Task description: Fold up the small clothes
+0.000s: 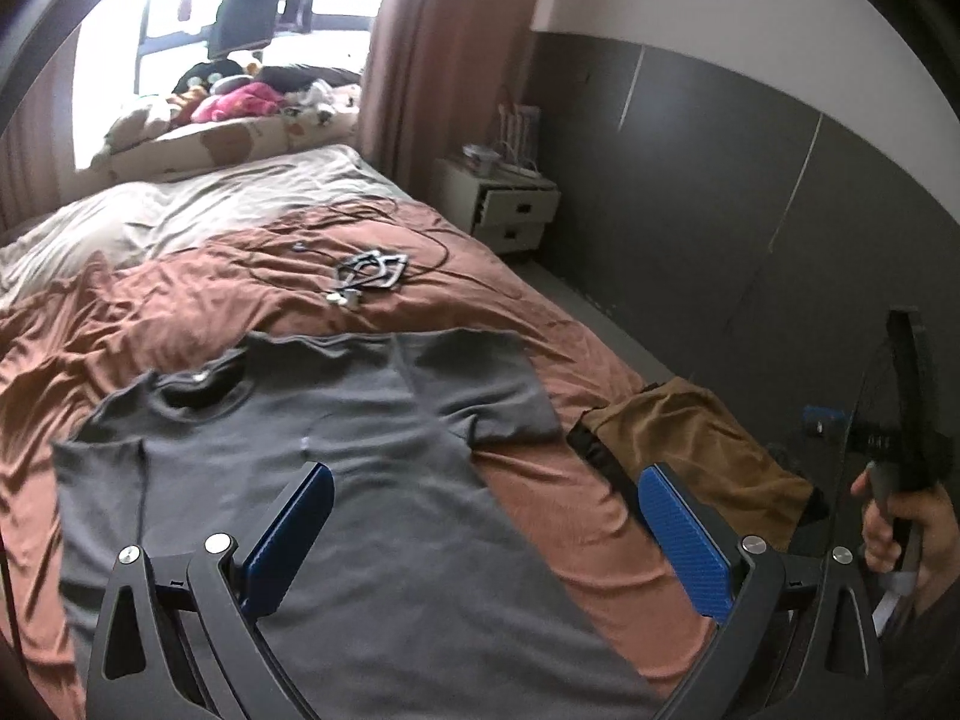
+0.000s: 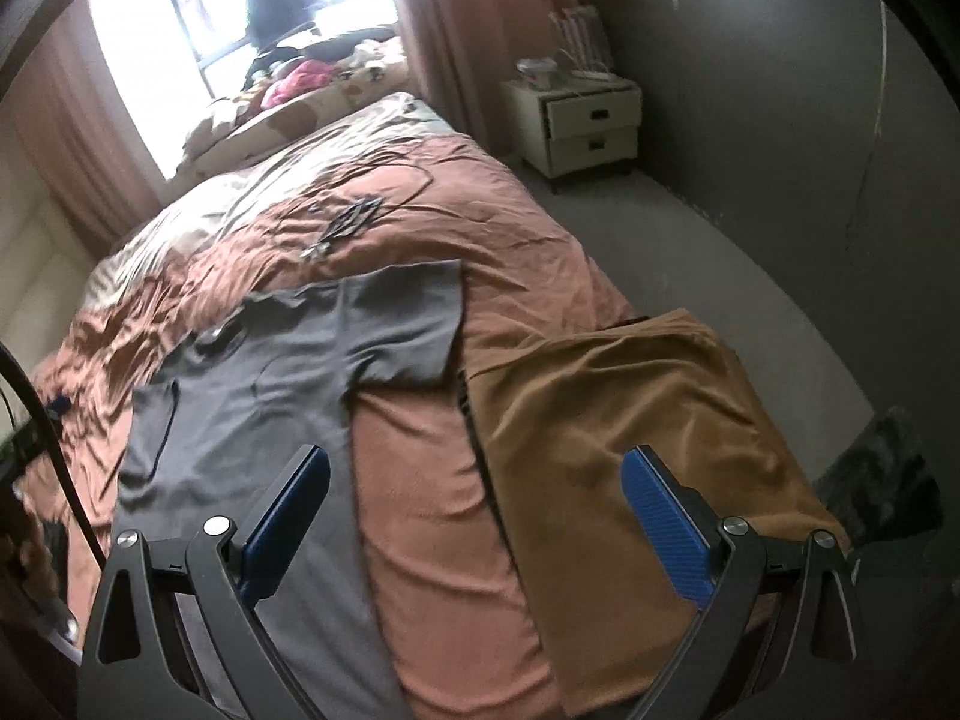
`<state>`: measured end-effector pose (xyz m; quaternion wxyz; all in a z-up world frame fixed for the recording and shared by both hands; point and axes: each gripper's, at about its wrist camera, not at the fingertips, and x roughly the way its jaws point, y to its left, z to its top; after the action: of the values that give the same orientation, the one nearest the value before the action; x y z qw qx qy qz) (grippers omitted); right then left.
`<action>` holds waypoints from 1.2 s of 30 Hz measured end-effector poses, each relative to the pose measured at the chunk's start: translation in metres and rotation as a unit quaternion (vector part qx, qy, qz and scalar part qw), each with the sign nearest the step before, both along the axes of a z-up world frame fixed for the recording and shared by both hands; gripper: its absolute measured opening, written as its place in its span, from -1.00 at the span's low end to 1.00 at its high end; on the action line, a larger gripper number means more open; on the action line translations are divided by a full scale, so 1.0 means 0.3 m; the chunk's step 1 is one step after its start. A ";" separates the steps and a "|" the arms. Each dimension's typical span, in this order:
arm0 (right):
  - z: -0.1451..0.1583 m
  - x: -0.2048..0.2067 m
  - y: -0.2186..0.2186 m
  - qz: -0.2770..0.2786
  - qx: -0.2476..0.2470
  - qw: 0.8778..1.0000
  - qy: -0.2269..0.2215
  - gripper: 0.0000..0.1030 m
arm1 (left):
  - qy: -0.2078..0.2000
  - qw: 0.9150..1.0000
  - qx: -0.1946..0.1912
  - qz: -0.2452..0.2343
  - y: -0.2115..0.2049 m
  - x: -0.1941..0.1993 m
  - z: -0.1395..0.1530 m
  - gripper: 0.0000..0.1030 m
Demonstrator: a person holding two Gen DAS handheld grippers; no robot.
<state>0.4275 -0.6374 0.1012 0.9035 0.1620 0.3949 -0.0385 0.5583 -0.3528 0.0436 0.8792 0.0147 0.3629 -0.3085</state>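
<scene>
A dark grey T-shirt [image 1: 288, 456] lies flat on the rust-brown bed cover [image 1: 150, 312], collar toward the far side and one short sleeve spread to the right. My left gripper [image 1: 486, 474] hovers above the shirt's body, open, with nothing between its blue pads [image 1: 684, 534]. In the right wrist view the same T-shirt [image 2: 288, 372] lies left of centre. My right gripper [image 2: 474, 462] is open over the bare cover between the shirt and a tan cloth [image 2: 630, 432]. A hand [image 1: 900, 522] holding the right gripper's handle shows at the left wrist view's right edge.
The tan cloth [image 1: 696, 438] drapes over the bed's right near corner. Cables and a small dark frame [image 1: 372, 270] lie mid-bed. A white nightstand [image 1: 510, 204] stands by the grey wall. Pillows and toys [image 1: 240, 102] pile at the window. Grey floor [image 2: 690, 276] runs right of the bed.
</scene>
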 end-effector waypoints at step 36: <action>-0.551 0.909 -0.130 0.032 0.148 0.982 0.112 -0.22 | 0.121 0.986 0.111 0.003 -0.295 0.700 -0.676 -0.43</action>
<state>0.7001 -0.6763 -0.0642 0.8203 0.2754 0.5002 0.0316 0.7682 -0.4414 -0.1592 0.8224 0.0738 0.4989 -0.2634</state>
